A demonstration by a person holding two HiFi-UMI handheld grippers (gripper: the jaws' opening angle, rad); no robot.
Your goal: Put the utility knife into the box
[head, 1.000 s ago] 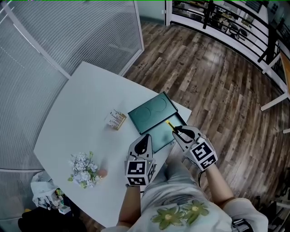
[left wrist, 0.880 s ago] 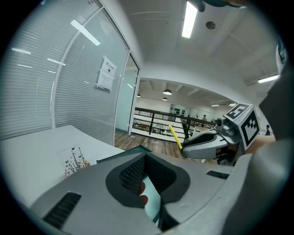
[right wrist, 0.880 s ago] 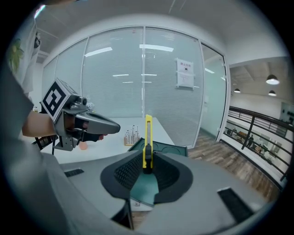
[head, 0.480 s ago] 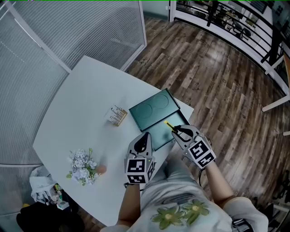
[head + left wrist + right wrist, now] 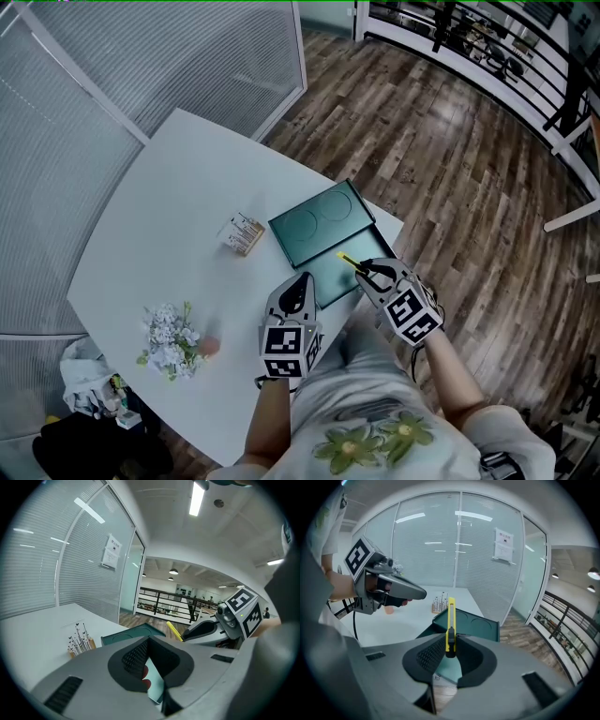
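Our right tool [image 5: 368, 271] grips the yellow utility knife [image 5: 349, 260], whose tip is just above the open box [image 5: 319, 225] at the near right of the surface [image 5: 178, 187]. Our left tool [image 5: 300, 284] straddles the box's near left edge, and we cannot tell whether it pinches.

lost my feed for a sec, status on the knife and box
Right gripper shut on utility knife, above open box. Left gripper empty, jaws together, at box's near edge. No obstruction seen between knife and box.
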